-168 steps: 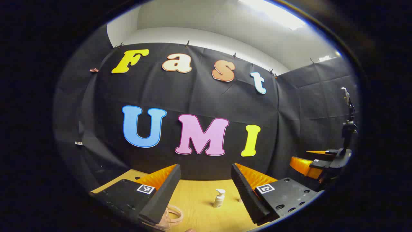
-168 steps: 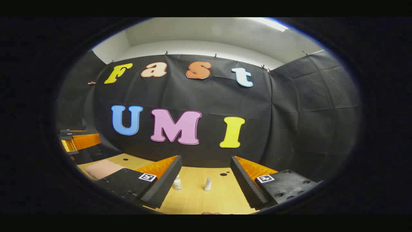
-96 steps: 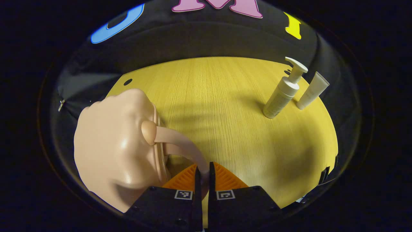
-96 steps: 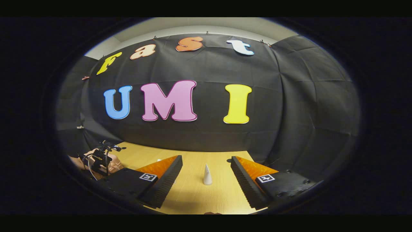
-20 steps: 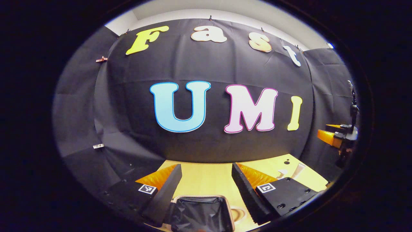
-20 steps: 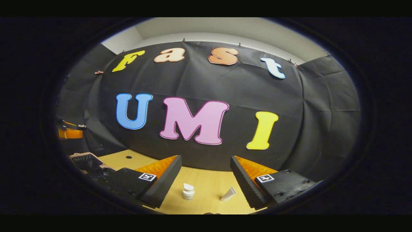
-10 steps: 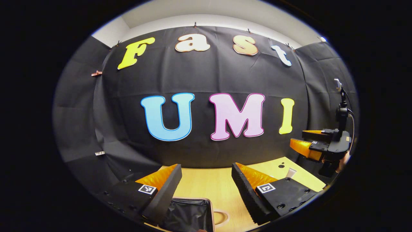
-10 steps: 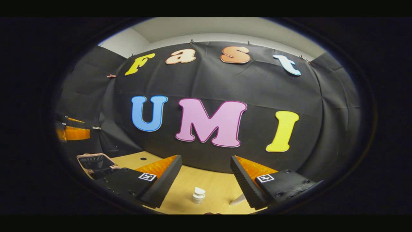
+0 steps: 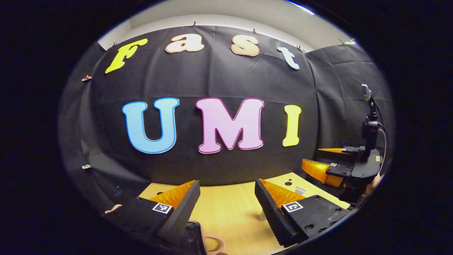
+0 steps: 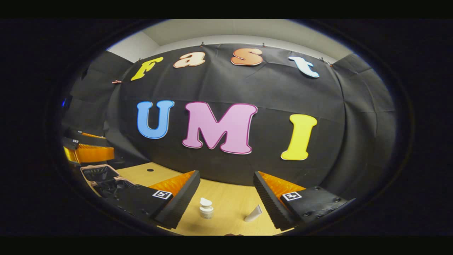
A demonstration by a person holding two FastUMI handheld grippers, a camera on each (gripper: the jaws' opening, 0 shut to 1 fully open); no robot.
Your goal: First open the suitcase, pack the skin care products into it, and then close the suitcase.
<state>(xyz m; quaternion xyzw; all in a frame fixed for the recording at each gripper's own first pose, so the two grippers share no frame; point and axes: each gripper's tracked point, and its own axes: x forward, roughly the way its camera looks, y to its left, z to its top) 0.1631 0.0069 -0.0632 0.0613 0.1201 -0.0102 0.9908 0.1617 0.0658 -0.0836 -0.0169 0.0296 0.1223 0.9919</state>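
The suitcase (image 10: 101,177) lies open on the wooden table (image 10: 226,202), at the far left of the right gripper view, its dark lining facing up inside a pale pink rim. In the left gripper view a pink handle loop (image 9: 212,243) and a dark edge of the case show at the bottom, just under the left finger.

Two skin care products stand apart from the suitcase on the table: one pump bottle (image 10: 206,207), upright, and one white tube (image 10: 253,213), tilted, just beside it on the right. Both sit on the bare wood, outside the case.

There are two grippers. The right gripper (image 10: 226,198) hovers over the table with its fingers spread wide, the bottle and tube framed between them, touching neither. The left gripper (image 9: 226,205) also has its fingers well apart, holding nothing.
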